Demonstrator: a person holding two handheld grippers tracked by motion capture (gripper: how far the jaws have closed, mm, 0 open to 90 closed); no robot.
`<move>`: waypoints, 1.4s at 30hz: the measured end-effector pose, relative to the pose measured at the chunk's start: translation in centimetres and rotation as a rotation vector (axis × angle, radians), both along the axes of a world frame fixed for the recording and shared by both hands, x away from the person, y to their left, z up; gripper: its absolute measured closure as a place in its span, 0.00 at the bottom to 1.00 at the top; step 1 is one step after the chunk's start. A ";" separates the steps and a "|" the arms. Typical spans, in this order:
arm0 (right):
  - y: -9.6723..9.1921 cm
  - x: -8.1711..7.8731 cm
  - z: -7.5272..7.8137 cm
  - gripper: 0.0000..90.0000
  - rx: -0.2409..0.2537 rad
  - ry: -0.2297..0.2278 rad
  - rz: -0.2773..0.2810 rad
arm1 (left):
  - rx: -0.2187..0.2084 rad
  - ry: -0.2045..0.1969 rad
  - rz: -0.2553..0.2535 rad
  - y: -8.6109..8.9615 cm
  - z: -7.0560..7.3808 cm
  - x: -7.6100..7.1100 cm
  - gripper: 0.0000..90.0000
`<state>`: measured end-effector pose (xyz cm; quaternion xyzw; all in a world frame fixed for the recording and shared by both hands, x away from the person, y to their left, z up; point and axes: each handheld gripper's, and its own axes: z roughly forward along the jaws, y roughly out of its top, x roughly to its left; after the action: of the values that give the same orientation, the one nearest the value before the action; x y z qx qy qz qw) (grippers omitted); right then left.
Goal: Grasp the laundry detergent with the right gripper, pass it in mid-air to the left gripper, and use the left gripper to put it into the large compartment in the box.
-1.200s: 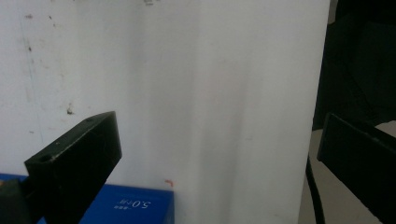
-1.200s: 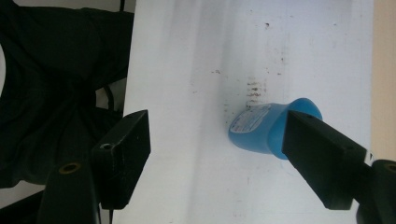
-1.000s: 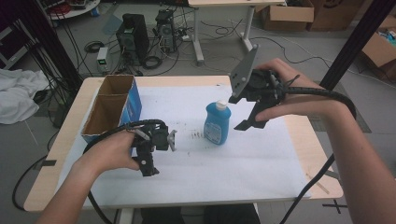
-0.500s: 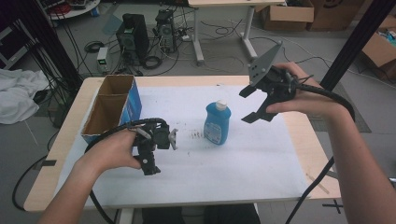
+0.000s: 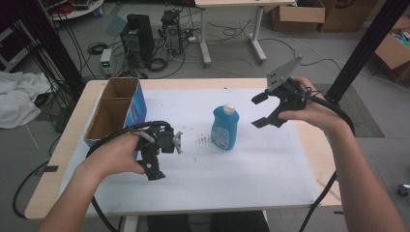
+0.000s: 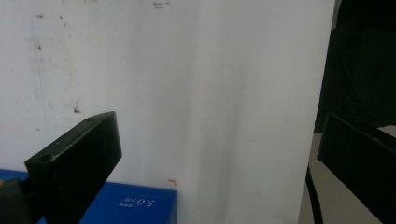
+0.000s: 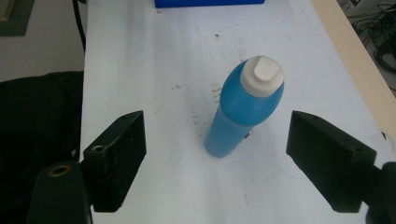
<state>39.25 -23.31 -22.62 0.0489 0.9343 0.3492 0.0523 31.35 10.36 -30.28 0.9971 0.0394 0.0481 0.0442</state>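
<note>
A blue bottle [image 5: 225, 129] with a white cap [image 5: 229, 108] stands upright near the middle of the white sheet on the table. My right gripper [image 5: 259, 110] hovers just to its right, open, jaws pointing at the bottle and clear of it. In the right gripper view the bottle [image 7: 243, 109] sits ahead between the spread jaws of that gripper [image 7: 217, 128], untouched. My left gripper [image 5: 163, 160] hangs open over the sheet to the left of the bottle, holding nothing. The left gripper view has this gripper [image 6: 219, 135] with wide-apart jaws over bare sheet.
An open cardboard box [image 5: 116, 108] with blue sides stands at the table's left, just behind my left hand; its blue side [image 6: 130, 204] is close under the left jaw. The box's edge [image 7: 210, 3] lies beyond the bottle. Dark crumbs [image 5: 200, 140] speckle the sheet beside the bottle.
My right gripper has drawn back to the right, away from the bottle, staying open. The bottle stays upright in place. The left gripper has barely shifted.
</note>
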 end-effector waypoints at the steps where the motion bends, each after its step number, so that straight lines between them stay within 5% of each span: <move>1: -0.1 0.2 -0.4 0.22 0.015 0.004 -0.006 | 0.002 0.002 -0.001 0.0 0.0 0.0 0.00; 11: -0.9 1.3 -3.2 0.22 0.108 0.016 -0.043 | 0.005 -0.002 0.004 -0.1 0.1 -0.1 0.00; 23: -1.0 2.6 -6.1 0.21 0.151 0.032 -0.104 | 0.009 0.001 0.009 -0.1 0.2 -0.1 0.00; 42: 1.3 3.2 -8.9 0.22 0.136 0.034 -0.154 | 0.007 -0.002 0.005 -0.1 0.4 -0.2 0.00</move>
<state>42.47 -22.02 -31.48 0.1300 0.9026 0.4060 0.0599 31.10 10.23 -29.85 0.9971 0.0417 0.0491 0.0404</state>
